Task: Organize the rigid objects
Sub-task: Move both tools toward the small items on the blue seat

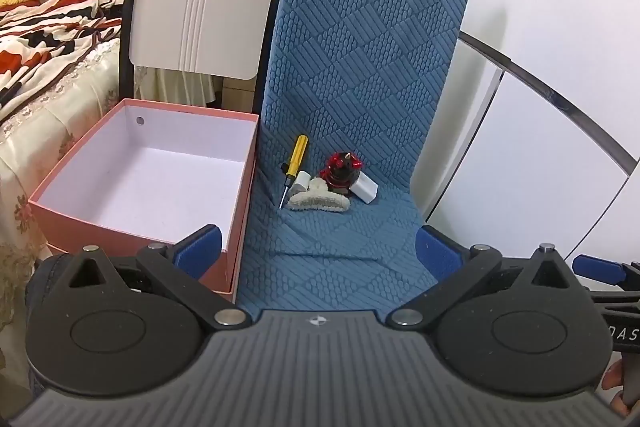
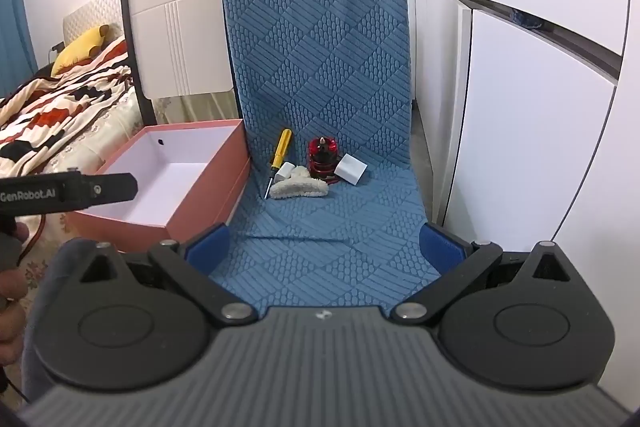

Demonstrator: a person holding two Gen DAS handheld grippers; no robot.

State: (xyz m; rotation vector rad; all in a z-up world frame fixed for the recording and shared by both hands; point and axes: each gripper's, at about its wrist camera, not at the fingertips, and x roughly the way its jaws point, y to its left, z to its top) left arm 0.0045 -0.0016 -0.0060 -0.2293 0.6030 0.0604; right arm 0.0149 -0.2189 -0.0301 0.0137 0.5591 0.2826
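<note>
Both claws spread and empty, sorting not yet begun.

The left claw (image 1: 320,247) and right claw (image 2: 326,245) hang wide apart, holding nothing, near the front edge of the blue chair (image 1: 360,67). Screwdriver (image 1: 295,163), red motor (image 1: 340,169), white adapter (image 1: 366,189) and fluffy hair clip (image 1: 318,201) huddle at the seat's back, well ahead of both claws. The pink box (image 1: 144,179) beside the chair stands empty; next, probably, reach forward and pinch one piece.

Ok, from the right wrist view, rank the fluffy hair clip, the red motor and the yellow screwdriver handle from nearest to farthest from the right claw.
1. Fluffy hair clip, front of the pile, centre-left on the blue seat.
2. Red motor, behind the clip, slightly right.
3. Yellow screwdriver handle, farthest, leaning on the backrest at left.

The right claw is open and empty.
</note>
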